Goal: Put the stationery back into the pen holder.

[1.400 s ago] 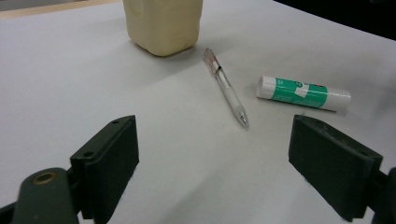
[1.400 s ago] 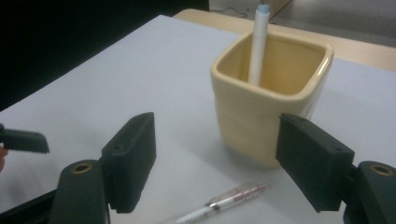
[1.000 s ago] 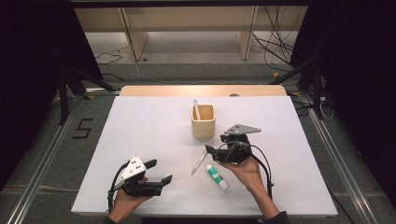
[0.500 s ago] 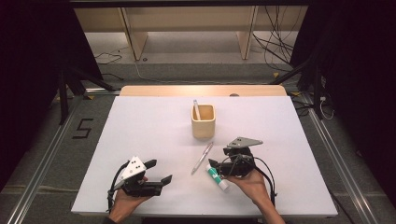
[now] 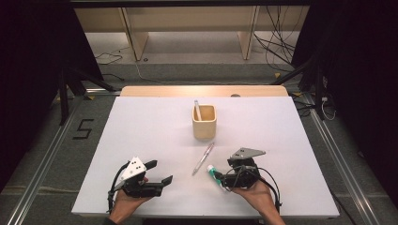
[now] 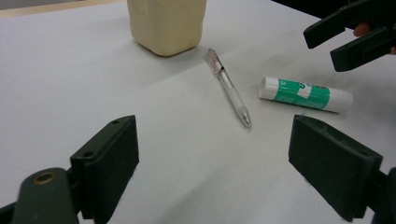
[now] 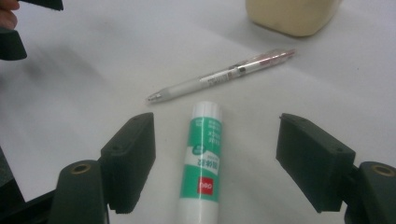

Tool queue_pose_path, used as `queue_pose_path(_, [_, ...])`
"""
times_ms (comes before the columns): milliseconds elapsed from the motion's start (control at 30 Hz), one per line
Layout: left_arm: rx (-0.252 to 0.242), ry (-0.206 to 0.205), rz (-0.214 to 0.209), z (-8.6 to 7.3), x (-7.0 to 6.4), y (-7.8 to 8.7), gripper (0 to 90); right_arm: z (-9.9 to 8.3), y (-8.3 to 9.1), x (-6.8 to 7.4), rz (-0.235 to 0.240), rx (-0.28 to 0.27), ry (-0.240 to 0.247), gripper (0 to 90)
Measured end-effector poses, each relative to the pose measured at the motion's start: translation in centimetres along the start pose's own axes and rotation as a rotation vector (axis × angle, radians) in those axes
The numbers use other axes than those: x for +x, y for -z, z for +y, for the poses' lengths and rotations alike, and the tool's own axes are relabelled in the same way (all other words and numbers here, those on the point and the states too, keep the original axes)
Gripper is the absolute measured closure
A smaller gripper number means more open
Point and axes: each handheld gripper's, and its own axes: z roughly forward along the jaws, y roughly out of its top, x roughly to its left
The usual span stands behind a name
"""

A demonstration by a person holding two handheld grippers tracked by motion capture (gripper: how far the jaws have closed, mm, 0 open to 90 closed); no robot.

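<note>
Right tongs wide, straddling glue stick at lower centre; left tongs wide, idle. Risk: round stick rolls toward pen if jaws close off-centre.

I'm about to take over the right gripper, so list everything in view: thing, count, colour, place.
glue stick: 1, green and white with a white cap, lying flat on the table between the right gripper's open fingers, not gripped.
loose pen: 1, clear and silver, lying flat between the cup and the glue stick, touching neither.
cup: 1, cream, upright at the table's middle.
pen in cup: 1, pale, leaning at the cup's left rim.
table: 1, white top, wooden far edge.
left gripper: 1, black with a white plate, near left of the table, fingers open, holding nothing.
right gripper: 1, black with a grey plate, near right, fingers open around the glue stick.
hands: 2, one on each gripper.
</note>
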Motion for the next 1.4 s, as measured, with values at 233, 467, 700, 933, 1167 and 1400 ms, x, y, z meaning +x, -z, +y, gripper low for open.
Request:
queue_pose_path(233, [0.000,-0.001,-0.001,0.0,0.0,0.0,15.8,-0.6,0.0,0.4,-0.014,0.033,0.020,26.0])
queue_pose_path(467, [0.001,-0.001,-0.001,0.0,0.0,0.0,15.8,-1.3,0.0,0.5,-0.013,0.070,0.021,24.3])
queue_pose_path(700, [0.002,-0.003,-0.001,0.0,0.0,0.0,15.8,-1.7,-0.2,0.7,-0.028,0.116,0.039,25.7])
queue_pose_path(933, [0.004,-0.002,-0.001,0.0,0.0,0.0,15.8,-2.0,-0.5,0.8,-0.045,0.153,0.047,30.1])
queue_pose_path(1167, [0.003,-0.004,0.001,0.0,0.0,-0.1,15.8,-2.2,-0.5,0.7,-0.052,0.164,0.040,34.0])
queue_pose_path(1400, [0.005,-0.003,-0.001,0.0,0.0,-0.1,15.8,-2.3,-0.6,0.7,-0.058,0.169,0.049,38.1])
